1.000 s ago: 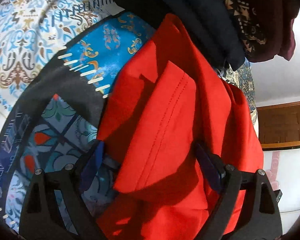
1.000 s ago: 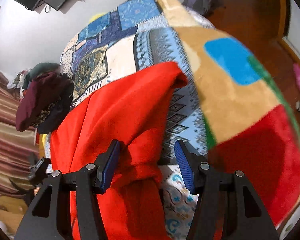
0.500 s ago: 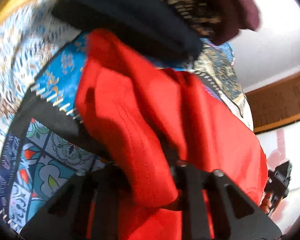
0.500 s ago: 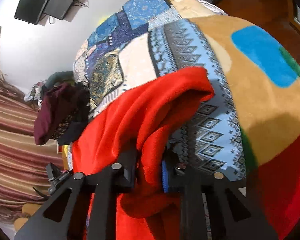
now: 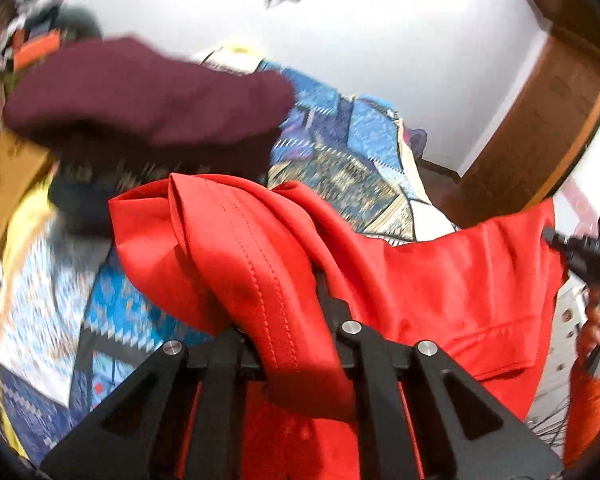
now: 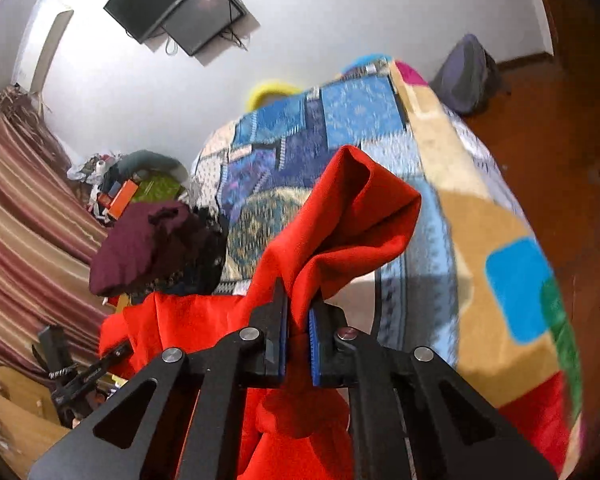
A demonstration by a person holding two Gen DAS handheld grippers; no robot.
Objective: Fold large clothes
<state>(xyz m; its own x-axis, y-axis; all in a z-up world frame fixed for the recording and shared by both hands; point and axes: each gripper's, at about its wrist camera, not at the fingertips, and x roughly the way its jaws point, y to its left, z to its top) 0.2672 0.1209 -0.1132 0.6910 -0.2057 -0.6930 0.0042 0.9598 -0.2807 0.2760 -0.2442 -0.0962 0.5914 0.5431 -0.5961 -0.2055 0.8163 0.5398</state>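
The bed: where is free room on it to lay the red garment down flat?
The bedspread is bare beyond the red garment, up to the far edge, and along the side by the wooden floor. The curtain side is crowded by the pile of dark clothes.

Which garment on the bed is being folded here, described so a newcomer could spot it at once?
Start at the bed with the patchwork blanket of blue, tan and red blocks. At its near edge, the red garment hangs bunched from the right gripper and left gripper. Its plain bright red sets it apart from the maroon garment heaped beside it.
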